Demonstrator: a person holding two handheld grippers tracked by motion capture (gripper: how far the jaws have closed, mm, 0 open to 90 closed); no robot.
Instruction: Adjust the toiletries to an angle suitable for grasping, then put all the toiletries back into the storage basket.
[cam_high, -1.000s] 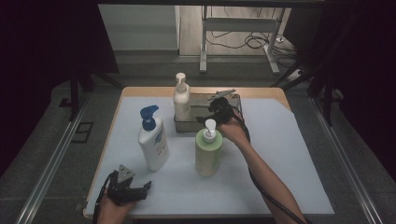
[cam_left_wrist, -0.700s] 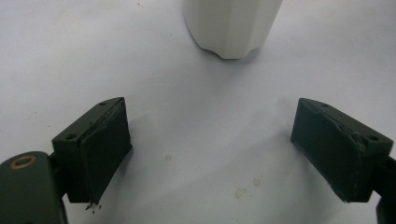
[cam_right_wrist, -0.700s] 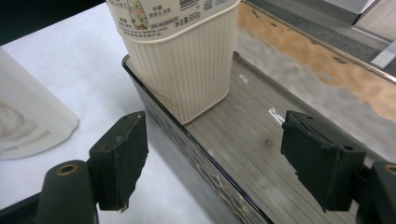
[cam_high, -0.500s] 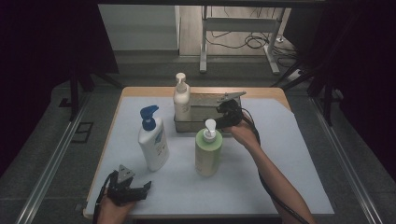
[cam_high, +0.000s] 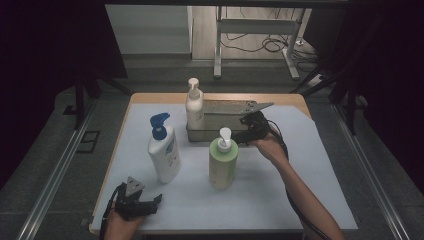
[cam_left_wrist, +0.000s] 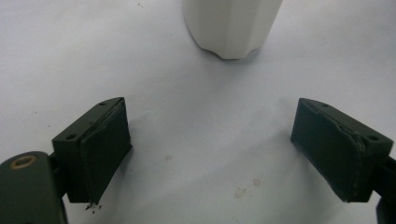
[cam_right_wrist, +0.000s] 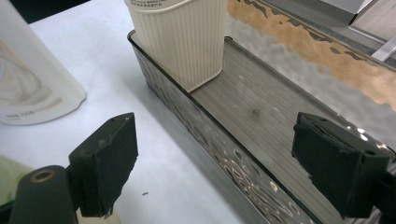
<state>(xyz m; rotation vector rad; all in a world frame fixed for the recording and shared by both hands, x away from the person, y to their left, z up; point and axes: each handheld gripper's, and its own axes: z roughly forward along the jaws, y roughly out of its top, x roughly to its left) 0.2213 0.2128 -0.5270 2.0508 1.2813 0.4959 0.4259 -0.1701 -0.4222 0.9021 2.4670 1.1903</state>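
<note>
- A dark room surrounds the white-covered table (cam_high: 300, 190); the far floor and cables at the top of the high view are dim.
- The right gripper (cam_high: 246, 131), centre right, has nothing between its jaws, which have just been opening wide.
- In its own view they straddle the near wall of the metal tray (cam_right_wrist: 205, 135).
- The cream bottle (cam_right_wrist: 180, 37) stands in the tray's upper-left end, top cut off.
- The green bottle (cam_high: 223, 162) hides part of the tray's front.
- The left gripper (cam_high: 150, 202), lower left, rests spread and empty; ahead is the blue-pump bottle (cam_left_wrist: 231, 25), its base alone visible.
</note>
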